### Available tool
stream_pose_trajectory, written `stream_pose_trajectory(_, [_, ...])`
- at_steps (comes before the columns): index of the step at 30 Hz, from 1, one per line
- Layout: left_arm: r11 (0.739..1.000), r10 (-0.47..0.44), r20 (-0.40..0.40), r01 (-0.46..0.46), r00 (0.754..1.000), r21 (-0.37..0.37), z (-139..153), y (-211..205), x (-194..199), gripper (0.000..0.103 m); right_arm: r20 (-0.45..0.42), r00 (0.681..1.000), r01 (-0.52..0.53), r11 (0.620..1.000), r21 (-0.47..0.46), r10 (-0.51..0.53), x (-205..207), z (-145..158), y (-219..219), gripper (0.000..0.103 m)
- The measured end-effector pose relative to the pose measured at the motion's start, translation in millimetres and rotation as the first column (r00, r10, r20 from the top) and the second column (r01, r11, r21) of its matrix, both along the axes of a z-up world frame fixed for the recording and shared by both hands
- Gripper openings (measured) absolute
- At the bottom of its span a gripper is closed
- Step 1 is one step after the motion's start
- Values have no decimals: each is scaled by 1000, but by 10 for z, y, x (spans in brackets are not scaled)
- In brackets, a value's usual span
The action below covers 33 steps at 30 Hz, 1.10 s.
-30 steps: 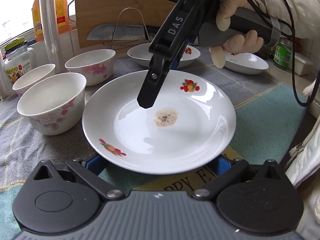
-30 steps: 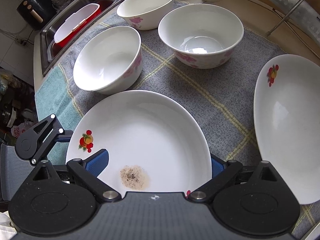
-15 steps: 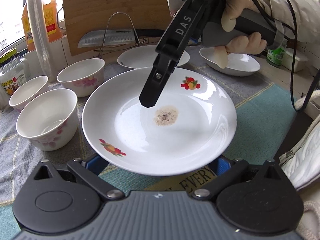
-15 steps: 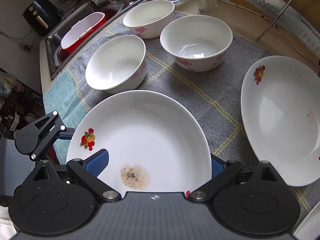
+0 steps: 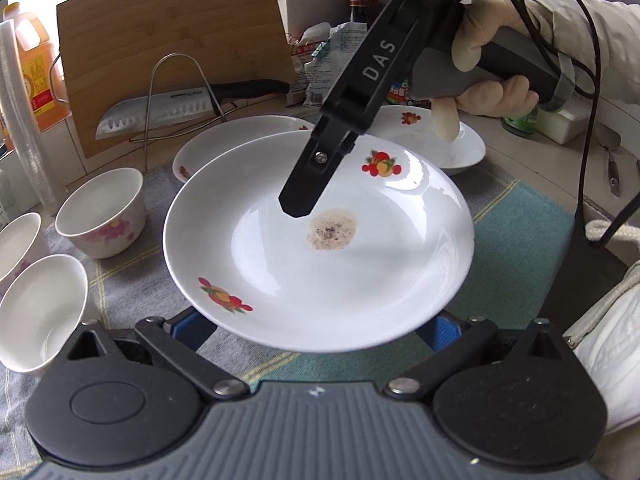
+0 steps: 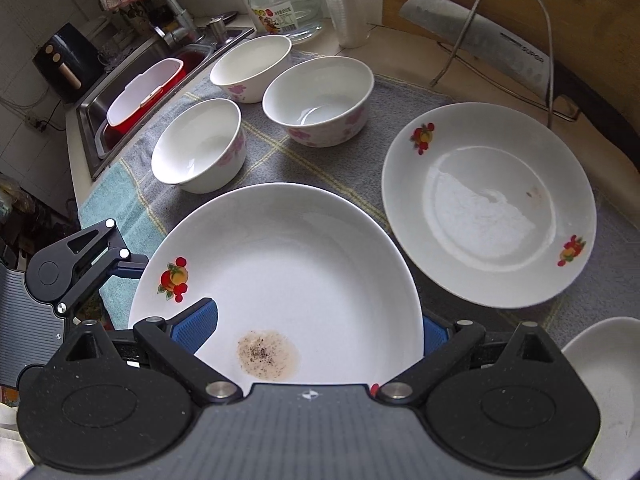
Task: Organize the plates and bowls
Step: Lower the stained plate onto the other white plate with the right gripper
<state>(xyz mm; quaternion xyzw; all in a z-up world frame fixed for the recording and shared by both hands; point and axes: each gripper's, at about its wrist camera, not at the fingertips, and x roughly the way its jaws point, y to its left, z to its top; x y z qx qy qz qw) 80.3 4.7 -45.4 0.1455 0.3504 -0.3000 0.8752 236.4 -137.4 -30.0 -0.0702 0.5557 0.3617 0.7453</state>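
Stained plate (image 6: 288,272): white, shallow, fruit decals at opposite rims, brown speckled residue patch (image 5: 331,231) near centre; held clear of the grey-and-teal cloth (image 6: 360,200), roughly level.

Second plate (image 6: 488,204): same pattern, laid flat on cloth just beside the stained plate, small brown speck inside.

Third plate (image 5: 436,140): seen beyond the stained plate, flat.

Three white bowls, pink floral print, upright, grouped on cloth beyond the stained plate: (image 6: 200,146), (image 6: 318,106), (image 6: 252,66). All empty.

The left wrist view looks close across the plate (image 5: 320,248) toward the cutting board (image 5: 172,52); the right wrist view looks down over that plate (image 6: 280,280) toward the sink (image 6: 132,92)
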Motion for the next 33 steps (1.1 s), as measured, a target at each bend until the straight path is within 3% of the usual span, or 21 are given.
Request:
stream_pose_trajectory(17, [983,-181,3,181,984,-13,80,-924,374,102,53,980,191,982,-13,-190,-31,147,-1156,101])
stream_pose_trajectory(33, [969,-249,-25,249,968,-8,-78,-1609,735,102,61,956,290,957,-24,-289,125,11,-1896,101])
